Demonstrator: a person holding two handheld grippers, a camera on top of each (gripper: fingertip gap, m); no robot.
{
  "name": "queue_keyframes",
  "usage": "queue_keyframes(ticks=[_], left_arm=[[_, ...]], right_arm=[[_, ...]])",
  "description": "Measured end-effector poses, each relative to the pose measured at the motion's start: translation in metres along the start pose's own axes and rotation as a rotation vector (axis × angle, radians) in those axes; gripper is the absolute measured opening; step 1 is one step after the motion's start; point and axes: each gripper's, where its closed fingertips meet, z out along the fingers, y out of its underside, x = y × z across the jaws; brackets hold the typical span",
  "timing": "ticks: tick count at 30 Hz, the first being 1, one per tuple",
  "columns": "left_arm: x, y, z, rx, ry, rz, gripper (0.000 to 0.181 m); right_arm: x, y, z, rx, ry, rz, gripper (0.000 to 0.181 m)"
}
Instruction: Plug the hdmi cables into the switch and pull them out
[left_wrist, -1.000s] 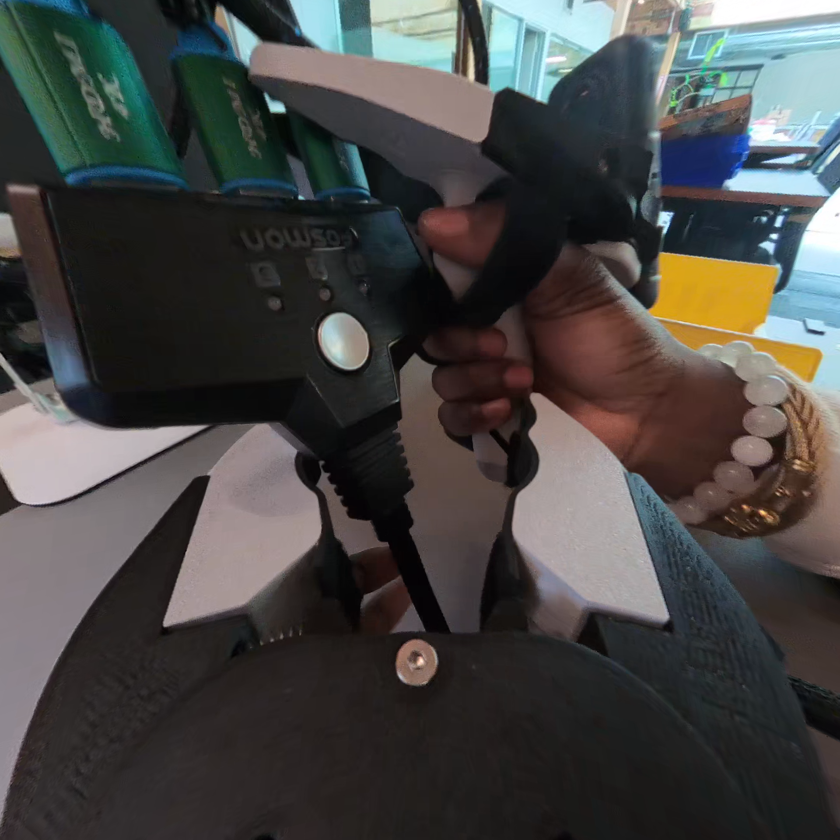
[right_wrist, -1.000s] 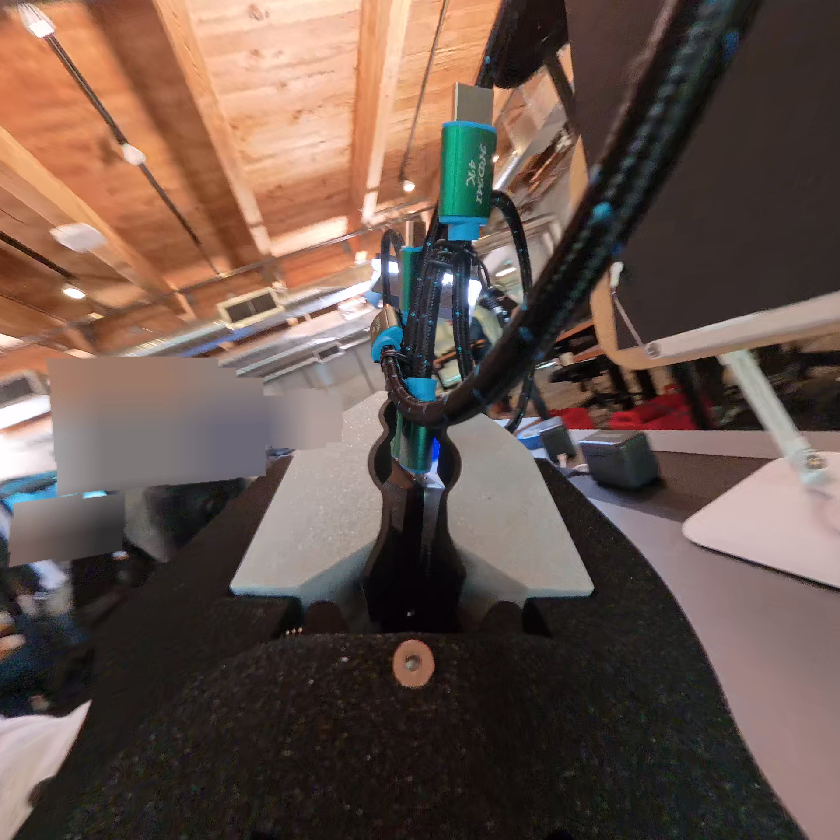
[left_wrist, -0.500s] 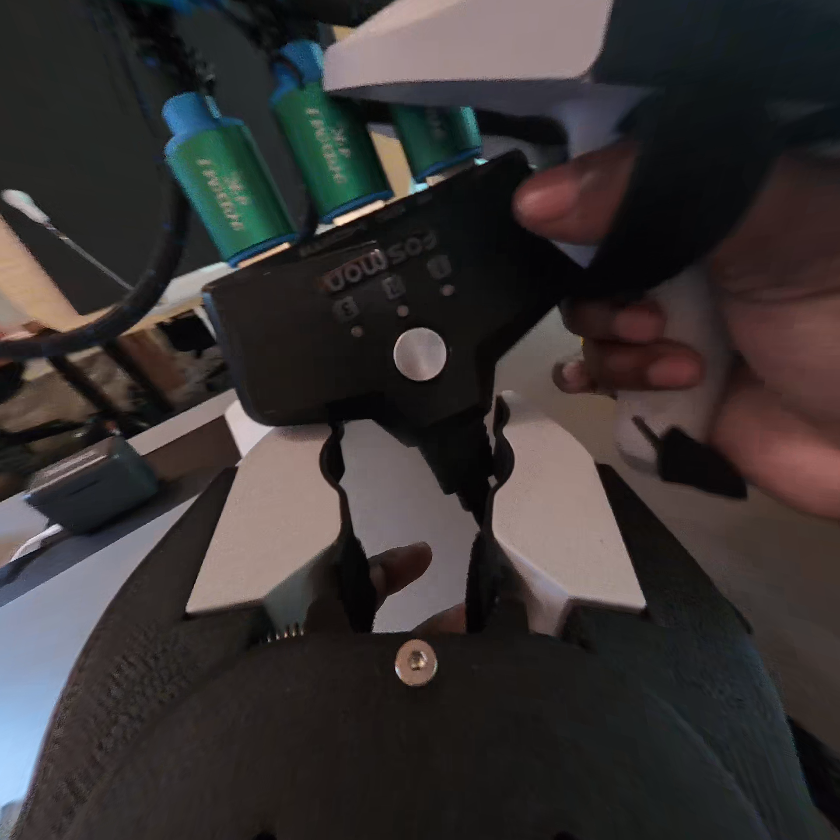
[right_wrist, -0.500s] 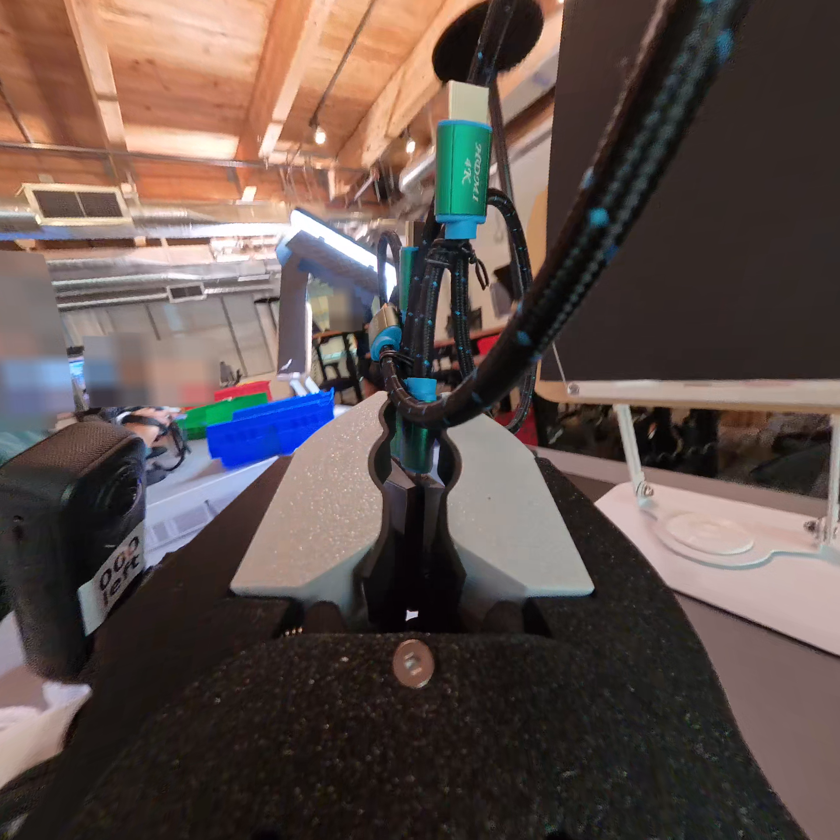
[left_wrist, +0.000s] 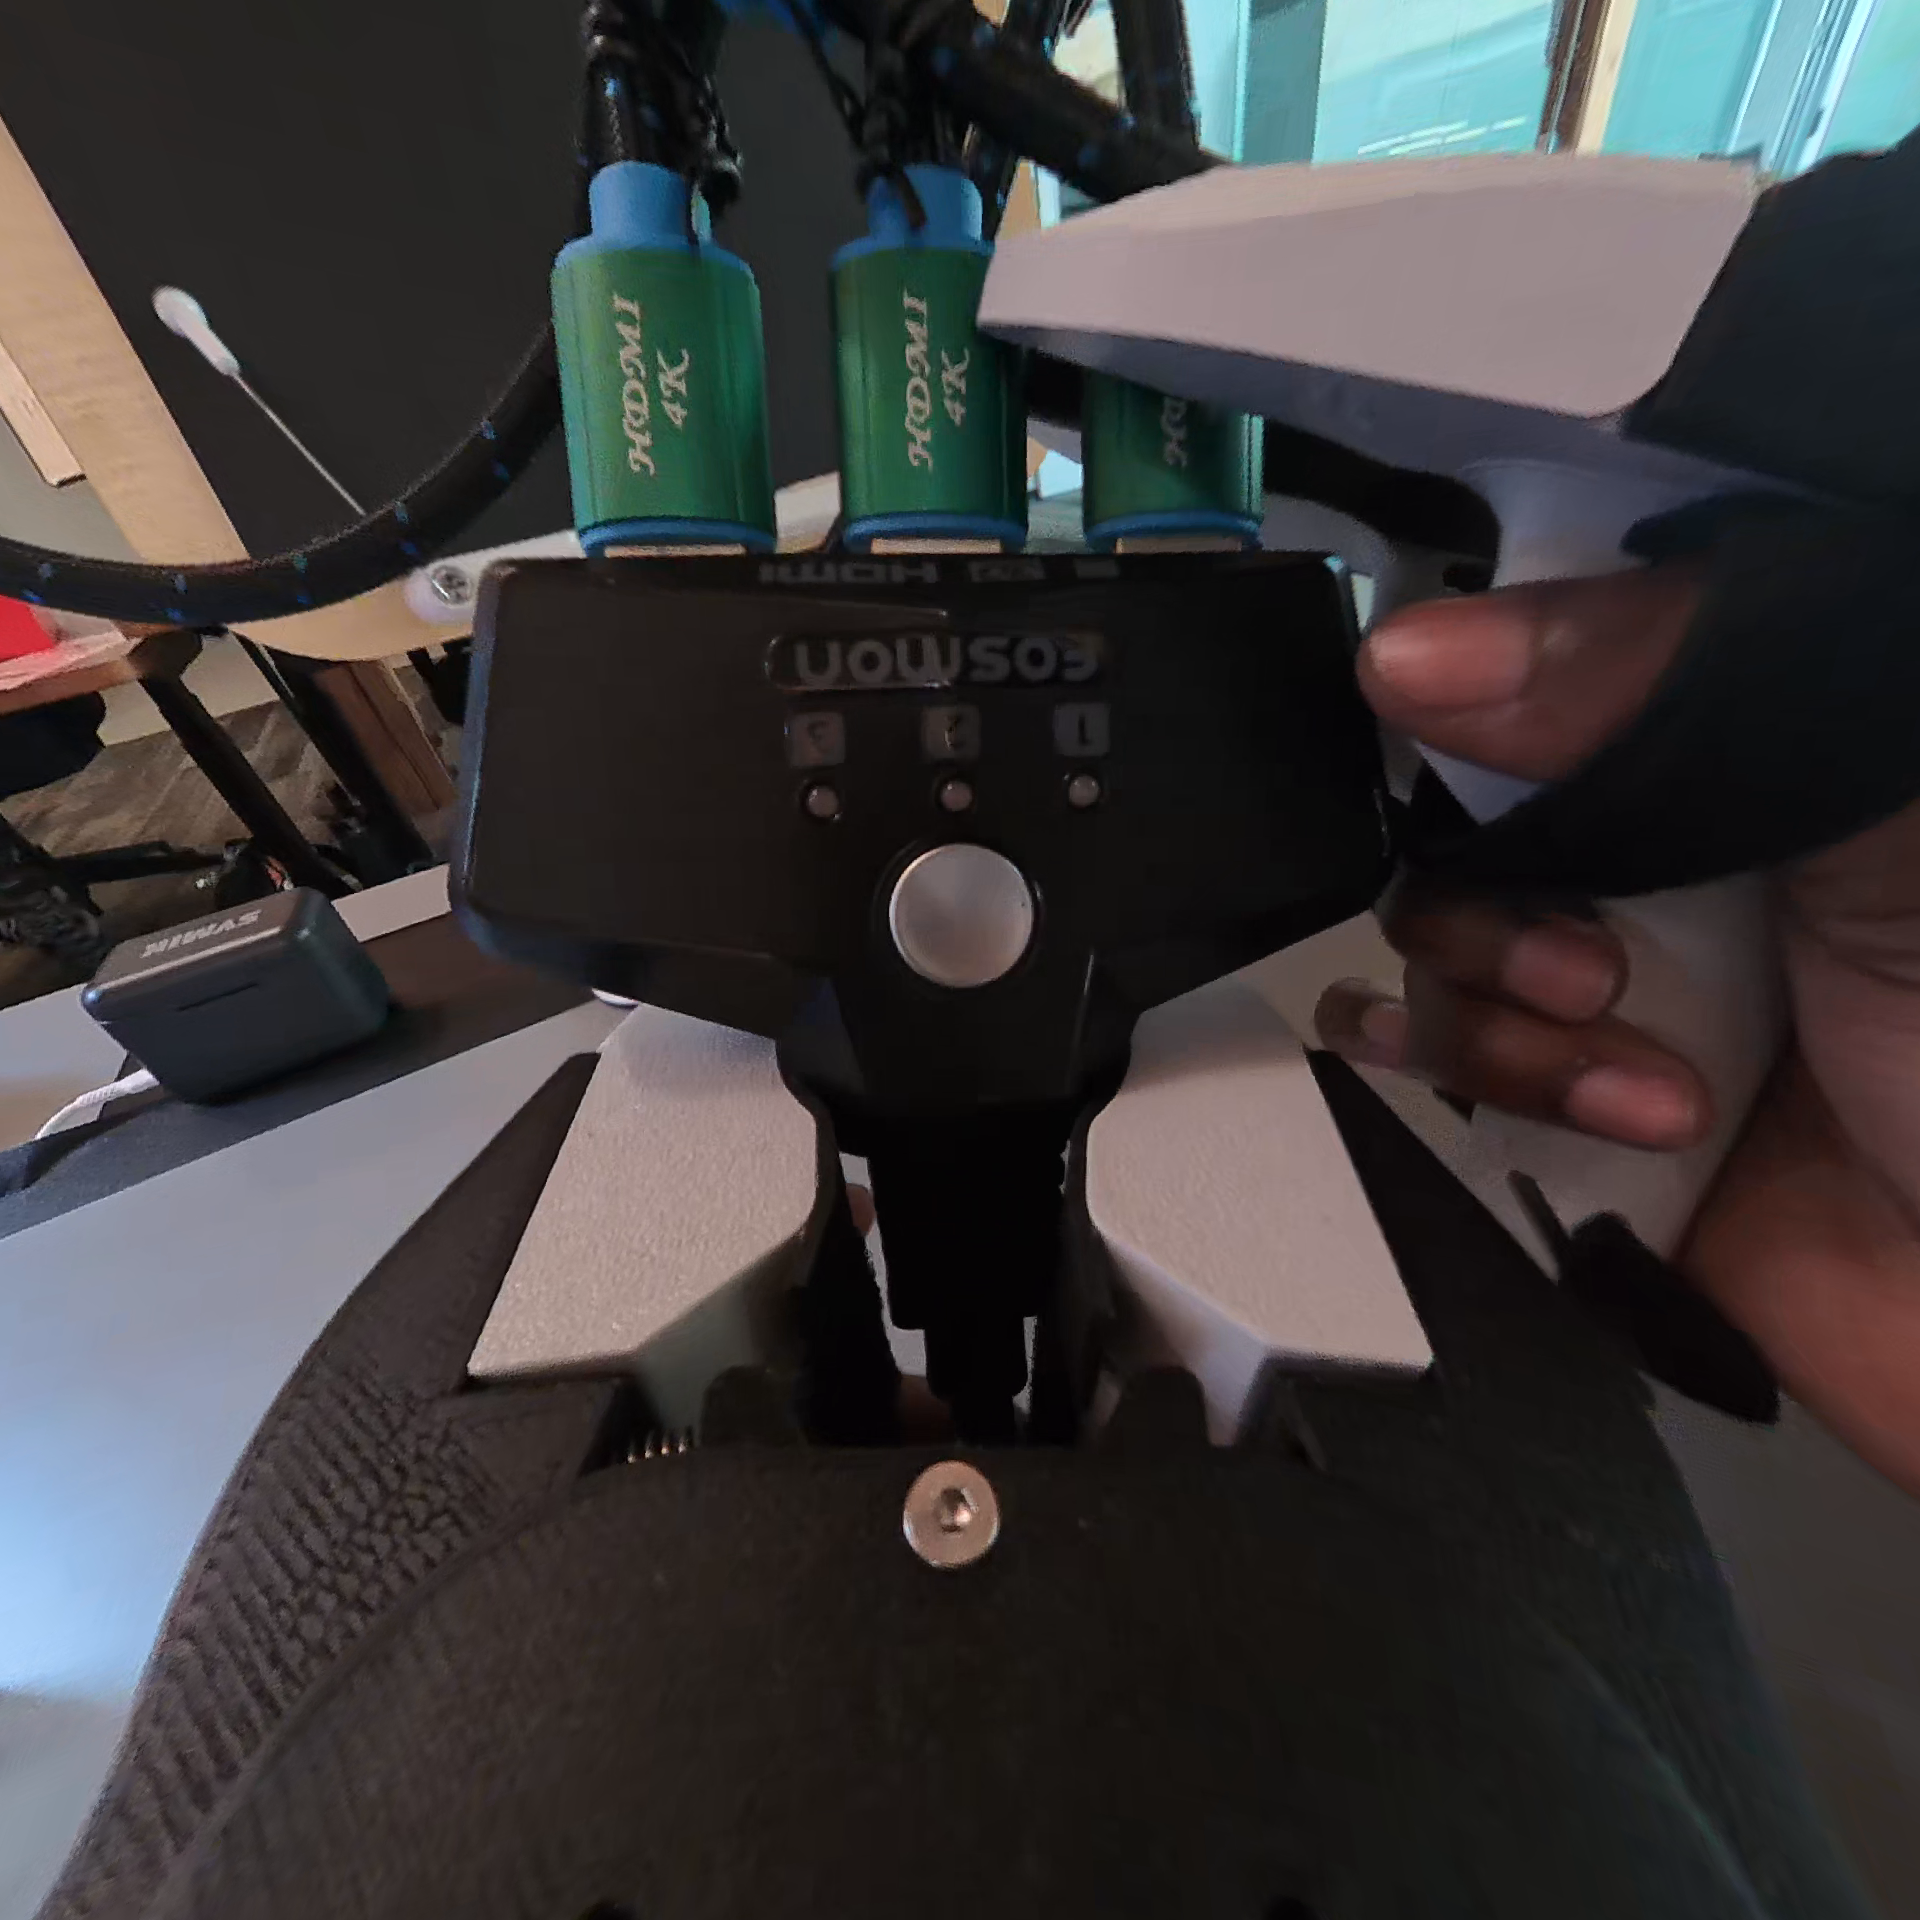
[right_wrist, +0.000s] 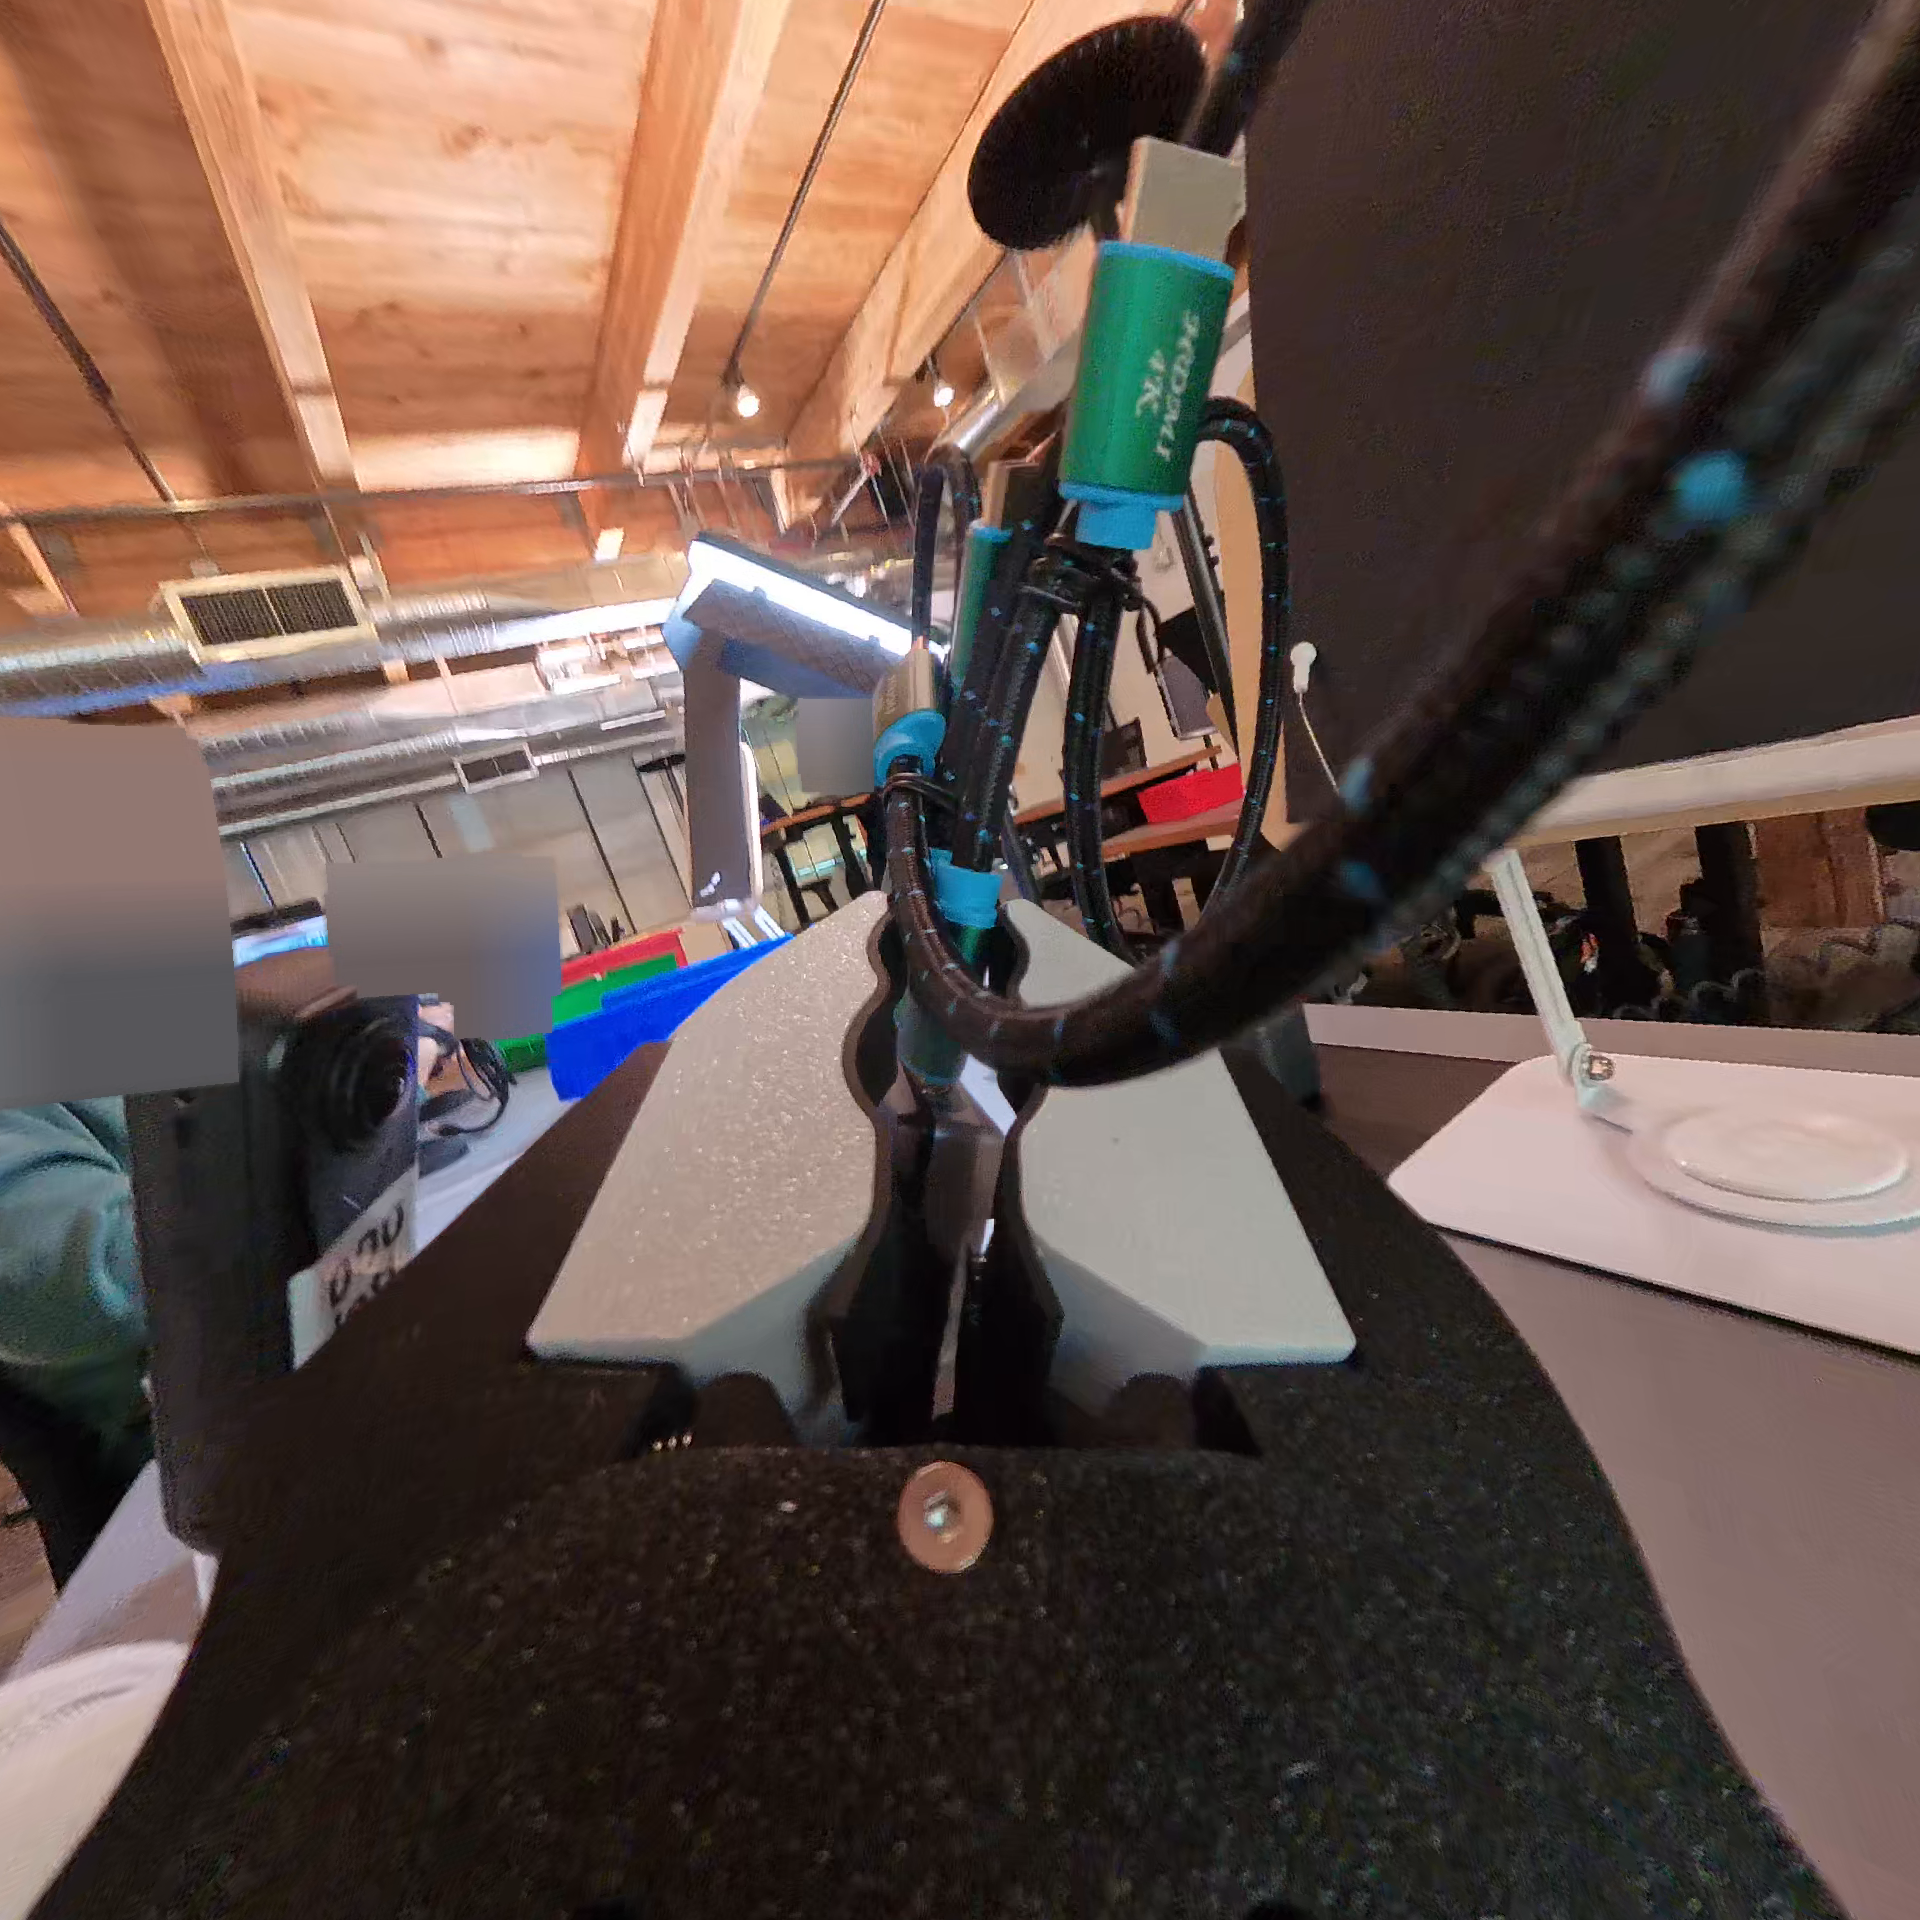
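Observation:
In the left wrist view the black HDMI switch (left_wrist: 914, 727) is held upright off the table, its round silver button facing me. My left gripper (left_wrist: 956, 1060) is shut on the switch's narrow neck, where its own black cable comes out. Three green HDMI plugs (left_wrist: 665, 405) sit in the ports along its far edge. My right gripper (left_wrist: 1299, 291) reaches in from the right over the rightmost plug (left_wrist: 1174, 468). In the right wrist view the right gripper (right_wrist: 945, 925) is shut on that green plug (right_wrist: 935, 1029), seen edge-on. A tied bundle of braided cable with a loose green plug (right_wrist: 1143, 384) hangs beyond it.
A small grey case (left_wrist: 234, 997) lies on the grey table (left_wrist: 208, 1351) at the left. A white stand base (right_wrist: 1714, 1164) and a dark panel (right_wrist: 1558, 364) are at the right. Blue bins (right_wrist: 665, 1008) stand farther back. A hand (left_wrist: 1558, 987) holds the right gripper.
The left gripper's fingers have closed from a wide gap around the cable onto the switch's neck. The switch has swung level and centred. The right gripper stays shut on its plug.

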Motion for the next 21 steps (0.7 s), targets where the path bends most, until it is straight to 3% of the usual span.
queue_keyframes(ticks=[5,6,7,10,12,21], left_arm=[[0.005,0.010,0.002,-0.058,0.019,-0.008,0.042],[0.007,0.014,0.002,-0.067,0.024,0.006,0.042],[0.013,0.015,0.002,-0.070,0.045,-0.020,0.042],[0.020,0.023,0.001,-0.091,0.070,-0.105,0.042],[0.008,0.025,0.003,-0.075,0.043,-0.131,0.042],[-0.015,-0.005,-0.010,0.107,0.044,-0.199,0.043]], right_arm=[[0.011,0.001,0.000,-0.045,-0.018,0.040,0.015],[0.022,-0.015,-0.002,0.018,0.017,0.052,0.013],[0.028,-0.018,-0.003,-0.028,-0.002,0.089,0.012],[0.069,-0.078,-0.032,0.181,0.073,0.120,0.011],[0.077,-0.099,-0.043,0.154,0.045,0.084,0.012],[0.055,-0.085,-0.029,-0.090,-0.084,-0.016,0.012]])
